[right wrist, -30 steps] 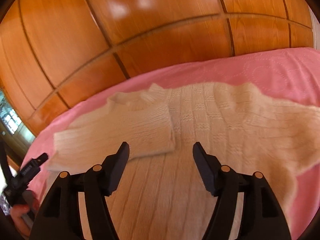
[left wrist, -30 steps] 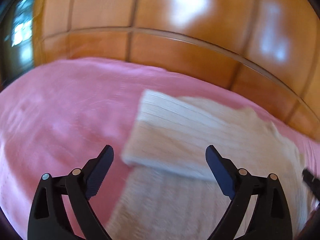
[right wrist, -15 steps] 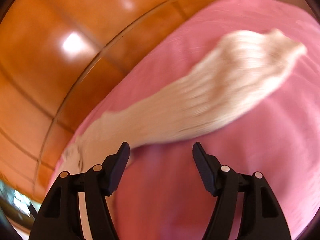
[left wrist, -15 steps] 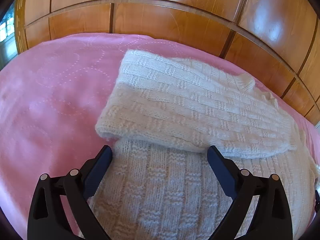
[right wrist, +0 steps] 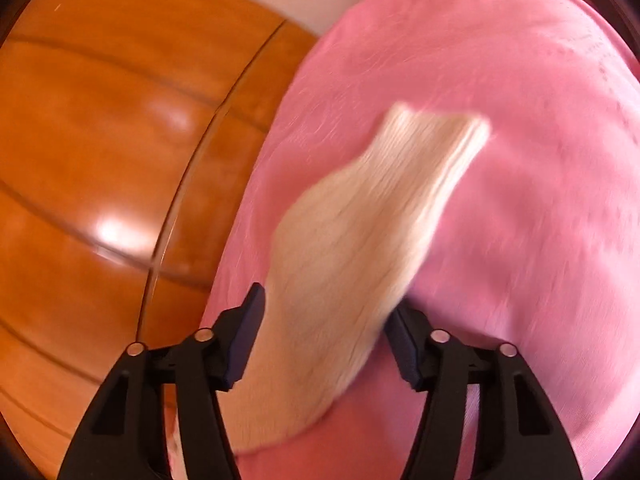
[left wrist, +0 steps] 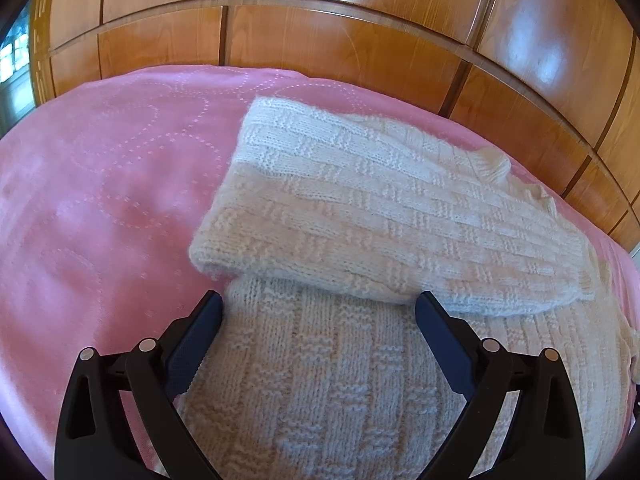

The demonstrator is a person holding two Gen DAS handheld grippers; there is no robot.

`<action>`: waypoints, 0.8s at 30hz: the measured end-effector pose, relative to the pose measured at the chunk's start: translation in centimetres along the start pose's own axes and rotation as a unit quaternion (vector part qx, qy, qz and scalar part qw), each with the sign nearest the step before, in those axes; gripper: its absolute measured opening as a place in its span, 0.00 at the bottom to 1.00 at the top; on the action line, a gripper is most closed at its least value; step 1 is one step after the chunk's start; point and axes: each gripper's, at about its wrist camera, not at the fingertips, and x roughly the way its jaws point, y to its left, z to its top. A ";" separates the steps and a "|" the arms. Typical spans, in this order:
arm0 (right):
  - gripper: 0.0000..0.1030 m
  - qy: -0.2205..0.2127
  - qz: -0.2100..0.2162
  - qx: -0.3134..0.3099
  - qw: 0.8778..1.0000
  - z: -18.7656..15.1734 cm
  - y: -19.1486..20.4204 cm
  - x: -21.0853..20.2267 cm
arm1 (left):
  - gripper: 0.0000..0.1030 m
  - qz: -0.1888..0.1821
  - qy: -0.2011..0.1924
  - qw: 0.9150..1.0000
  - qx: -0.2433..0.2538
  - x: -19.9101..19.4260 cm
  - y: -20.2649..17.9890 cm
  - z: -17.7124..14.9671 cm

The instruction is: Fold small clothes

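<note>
A cream knitted sweater (left wrist: 320, 380) lies flat on a pink bedspread (left wrist: 100, 200). Its left sleeve (left wrist: 380, 216) is folded across the body. My left gripper (left wrist: 320, 320) is open and empty, hovering over the sweater body just below the folded sleeve. In the blurred right wrist view, the other sleeve (right wrist: 360, 232) stretches out straight over the pink bedspread (right wrist: 520, 240). My right gripper (right wrist: 324, 320) is open, its fingers either side of that sleeve near its base; I cannot tell if they touch it.
A glossy wooden panelled wall (left wrist: 360, 32) rises right behind the bed, also at the left in the right wrist view (right wrist: 100, 160). A window (left wrist: 12, 56) shows at the far left edge.
The right gripper swung from the sweater's body to the outstretched right sleeve and now straddles it. The left gripper moved in over the sweater body and has settled there.
</note>
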 end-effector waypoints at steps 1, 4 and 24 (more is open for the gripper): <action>0.48 -0.001 -0.010 -0.003 1.000 0.3 0.2 0.1 | 0.93 0.000 -0.001 1.000 0.001 0.0 0.0 0.0; 0.31 0.002 -0.038 -0.005 0.999 0.9 0.3 0.8 | 0.93 -0.001 -0.001 1.000 0.001 0.1 -0.1 0.0; 0.07 -0.009 -0.049 -0.183 0.982 -4.6 14.1 0.0 | 0.93 -0.010 -0.003 1.000 -0.008 0.1 0.1 -0.1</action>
